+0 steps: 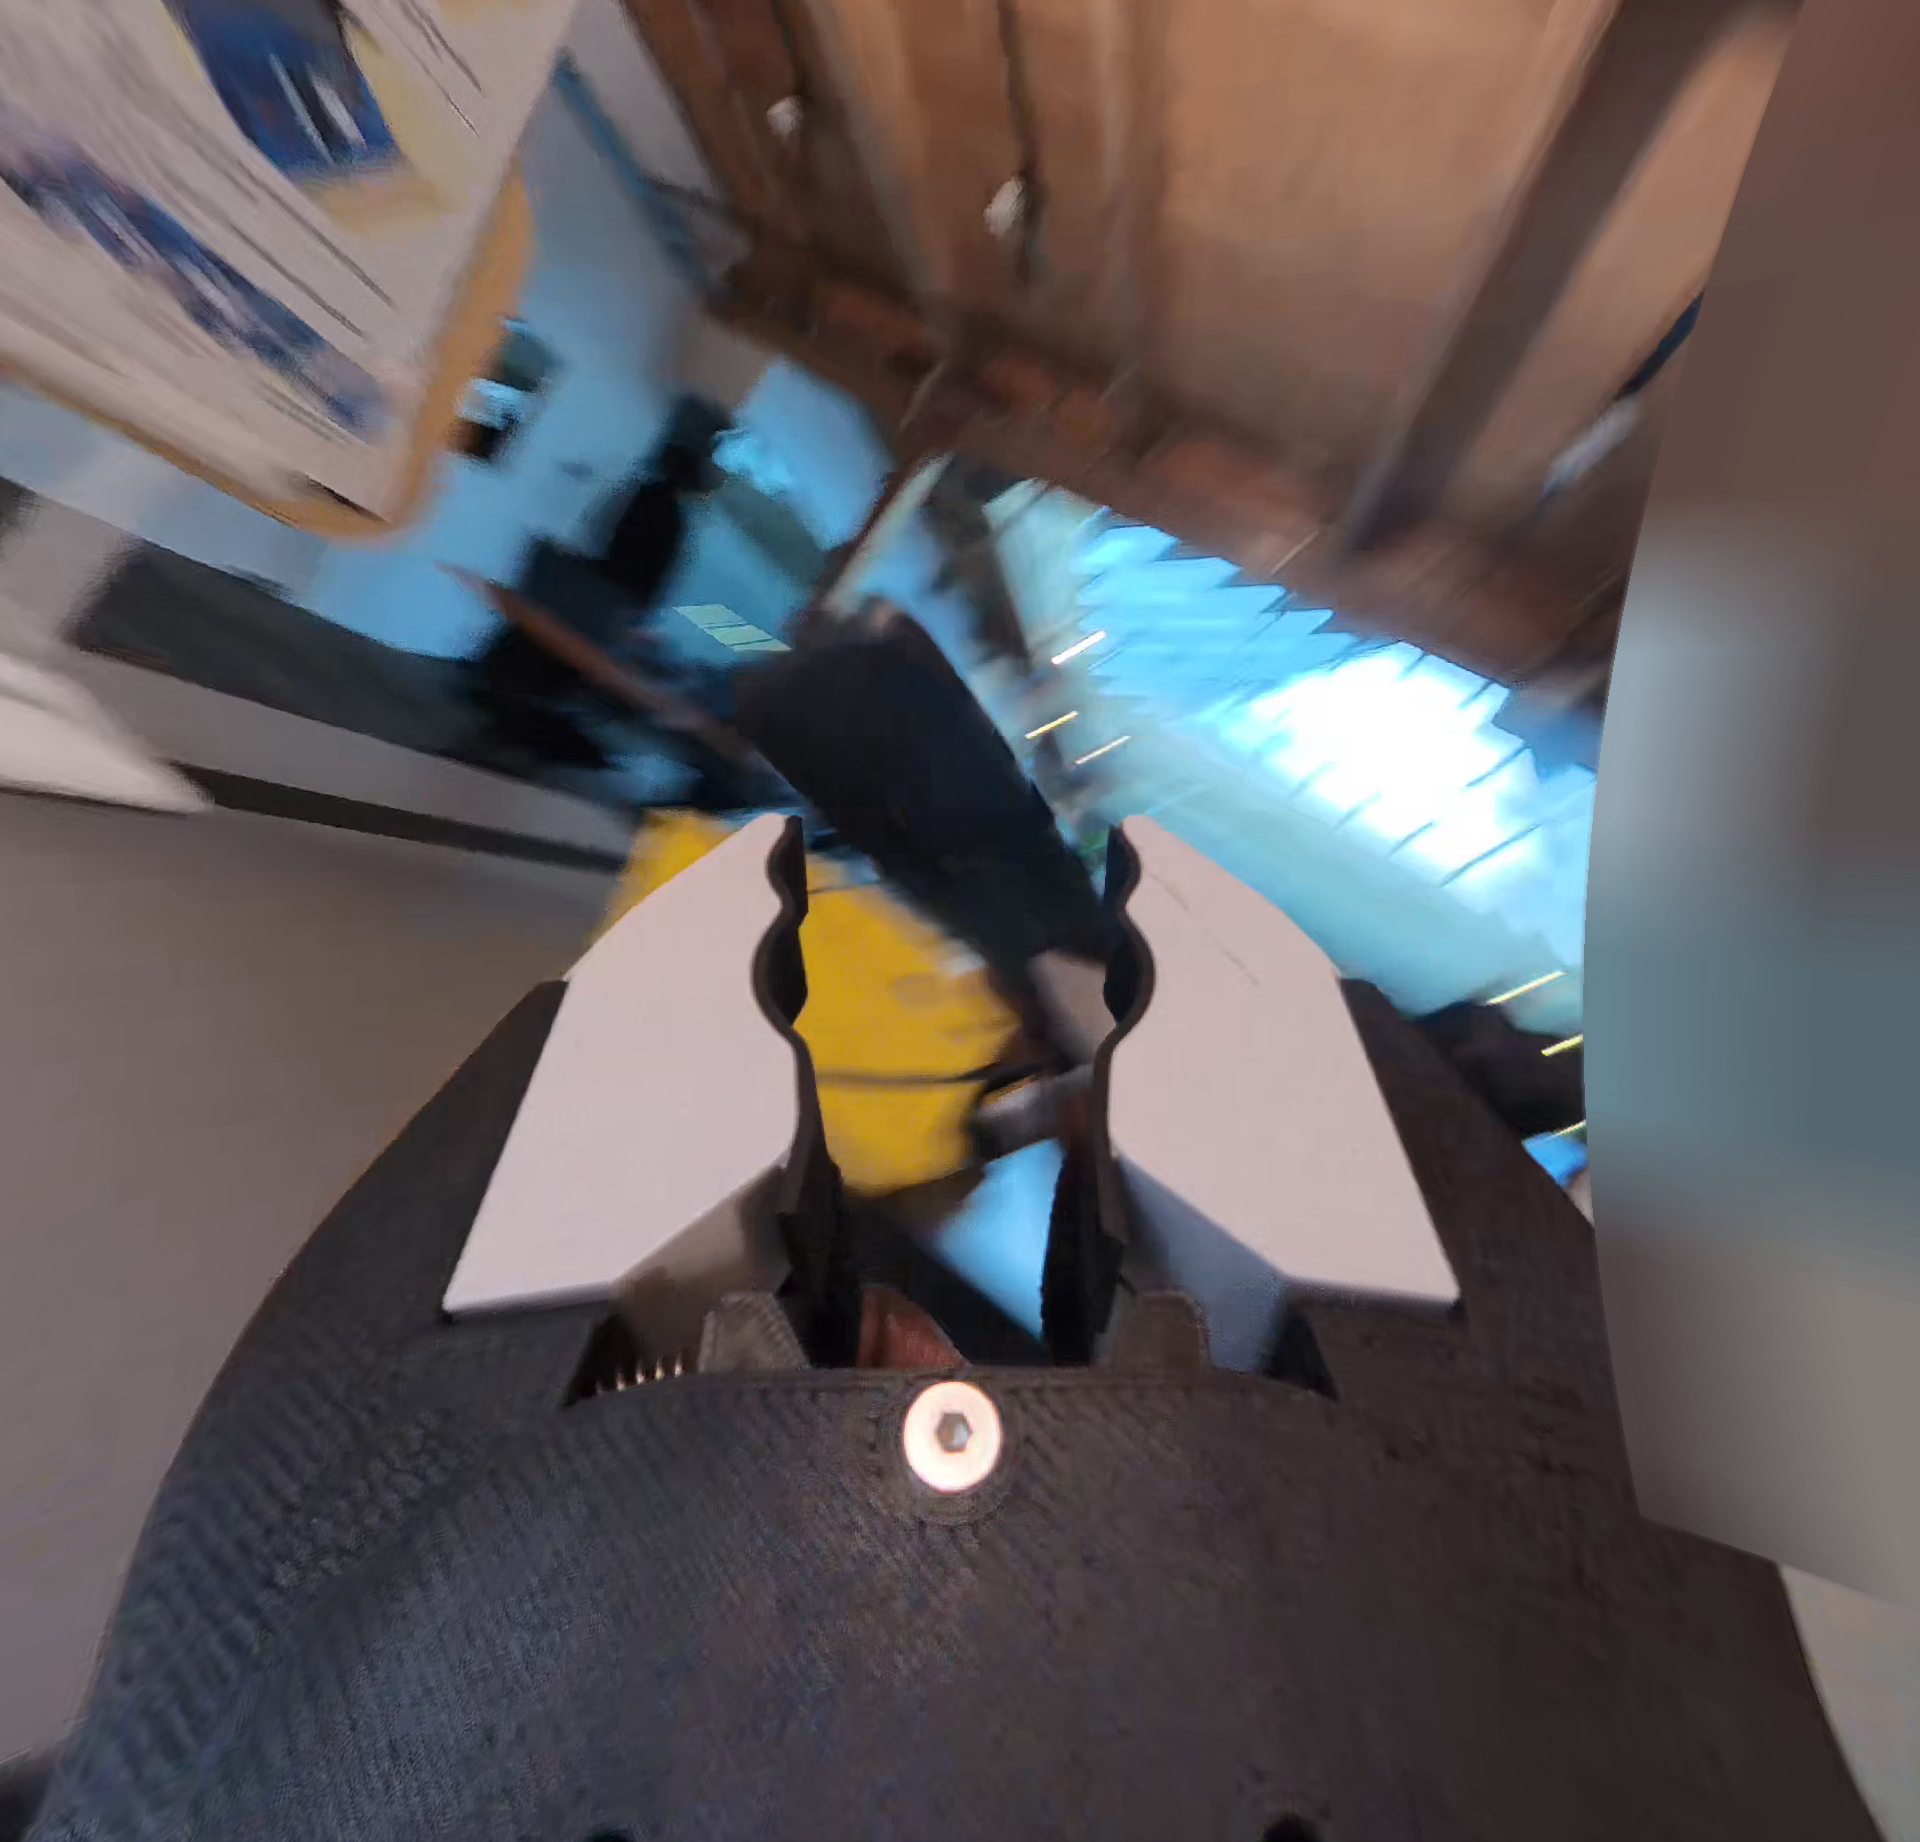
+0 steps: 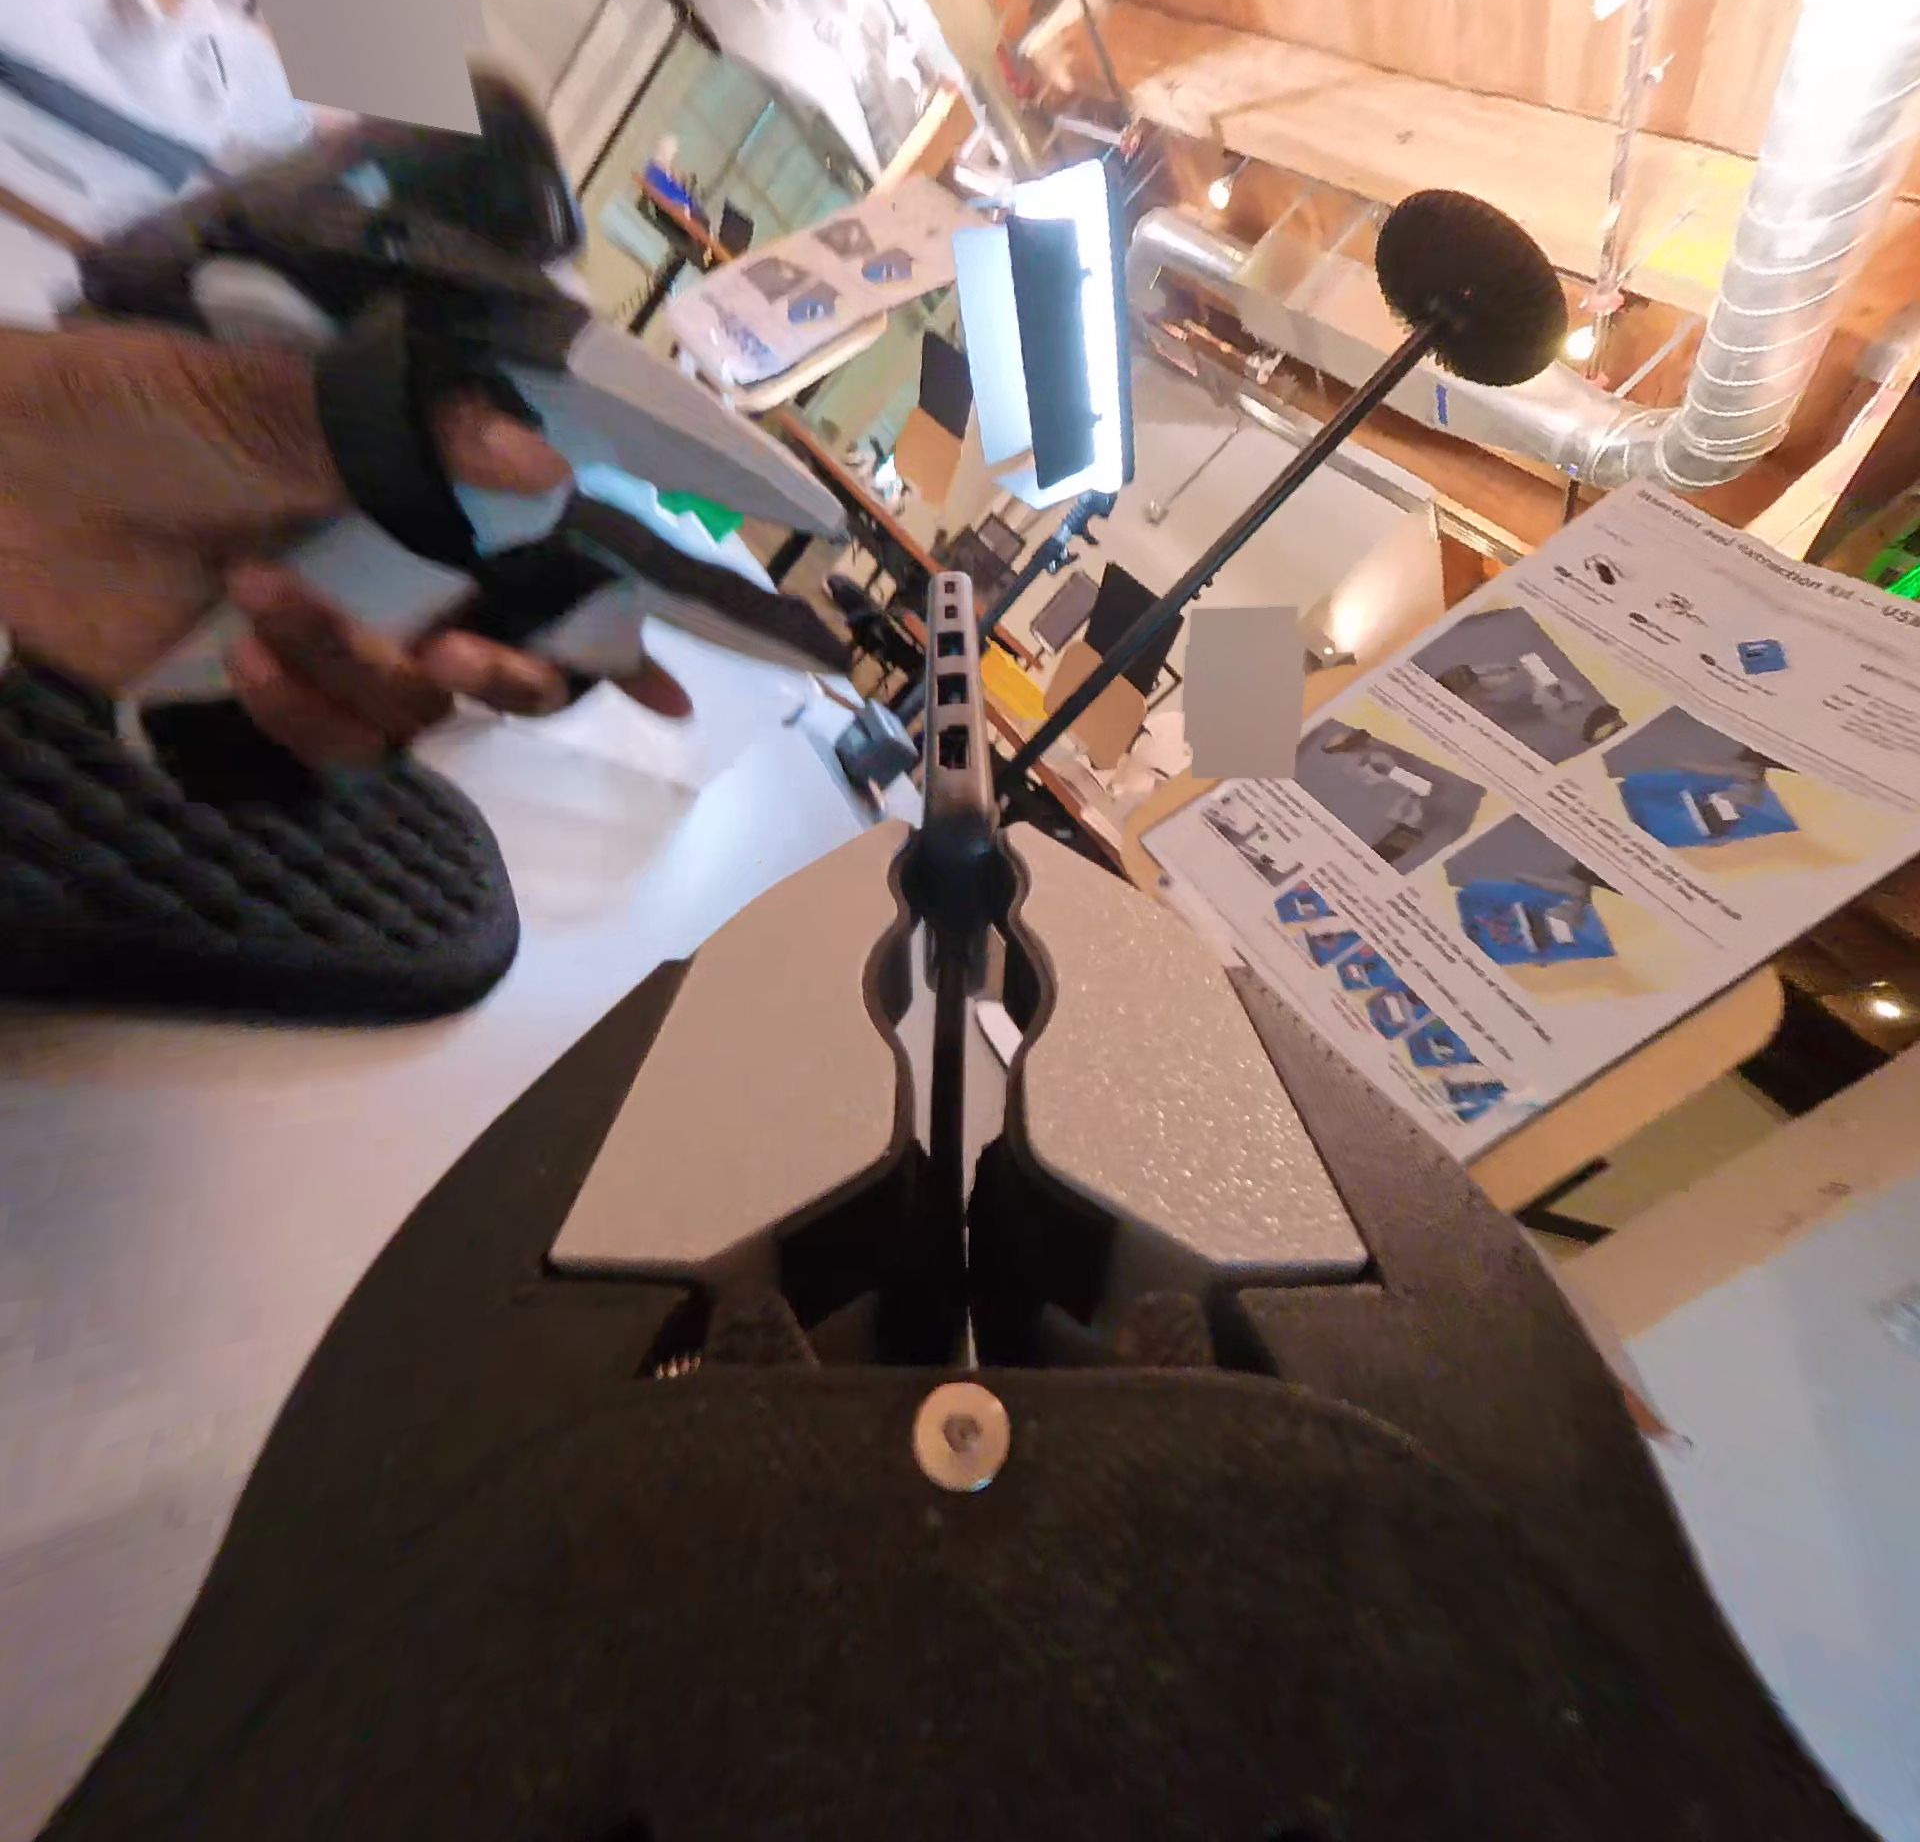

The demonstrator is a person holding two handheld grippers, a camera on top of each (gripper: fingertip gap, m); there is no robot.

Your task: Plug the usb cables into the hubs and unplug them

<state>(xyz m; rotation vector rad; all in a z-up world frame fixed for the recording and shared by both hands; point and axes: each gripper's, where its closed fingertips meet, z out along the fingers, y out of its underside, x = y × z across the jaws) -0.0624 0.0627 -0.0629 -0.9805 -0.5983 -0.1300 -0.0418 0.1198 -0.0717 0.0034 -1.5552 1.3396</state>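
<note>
My right gripper (image 2: 956,847) is shut on the lower end of a slim grey USB hub (image 2: 956,691). The hub sticks out past the fingertips, with its row of ports facing the camera. Its black cable (image 2: 948,1065) runs back between the fingers. My left gripper (image 1: 956,847) is open with nothing between its fingers. It also shows in the right wrist view (image 2: 842,597), held in a person's hand (image 2: 156,504) up and to the left of the hub and apart from it. The left wrist view is heavily motion-blurred. No loose USB plug shows in either view.
A white table (image 2: 208,1221) lies below. A black mesh pad (image 2: 239,857) is at the left and a printed instruction board (image 2: 1507,805) at the right. A light panel (image 2: 1049,327) and a black disc on a rod (image 2: 1470,286) stand behind. Blurred yellow (image 1: 894,1023) and black (image 1: 914,774) shapes lie ahead of the left gripper. The tips of one gripper are about 7 cm away from the tips of the other.
</note>
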